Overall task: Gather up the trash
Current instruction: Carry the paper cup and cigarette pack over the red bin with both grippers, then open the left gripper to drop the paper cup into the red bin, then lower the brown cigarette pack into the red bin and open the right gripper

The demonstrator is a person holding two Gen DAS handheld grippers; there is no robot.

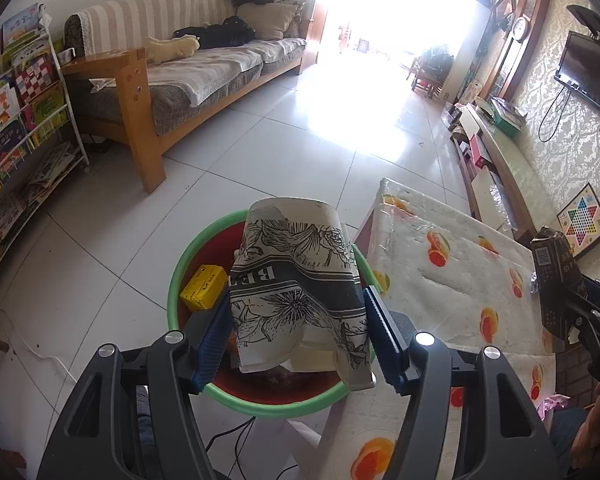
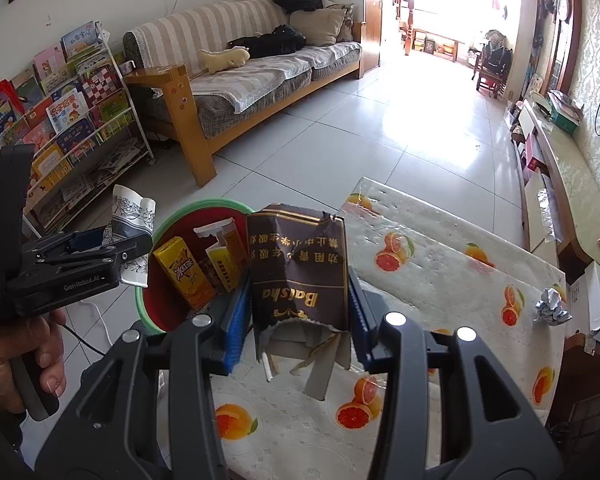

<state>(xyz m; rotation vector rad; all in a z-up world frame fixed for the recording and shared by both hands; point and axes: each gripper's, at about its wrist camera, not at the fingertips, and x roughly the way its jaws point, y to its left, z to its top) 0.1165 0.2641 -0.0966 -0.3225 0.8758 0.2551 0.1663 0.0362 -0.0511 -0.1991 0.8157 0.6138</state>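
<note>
Black two-finger left gripper [image 1: 298,330], with blue ribbed pads, is clamped across a crumpled white paper cup printed with black flowers [image 1: 298,280], held directly over a round red bin with a green rim [image 1: 180,276]. Inside the bin lie a yellow drink carton [image 2: 184,276] and other packaging. Beside it, the right gripper [image 2: 298,320] is closed on a torn dark brown cigarette pack with gold lettering [image 2: 298,276]; this pack hangs above the near edge of a table covered in a white cloth with an orange-fruit print [image 2: 440,264], just beside the bin rim and not yet over its mouth. A crumpled ball of silver foil [image 2: 552,308] remains on the cloth, well apart from both grippers. Judged stage: both pieces of trash are lifted and in delivery, neither released. The next move appears to call for opening the left jaws so the cup falls into the bin, carrying the pack sideways over the bin mouth before its release, and then a return for the foil.
</note>
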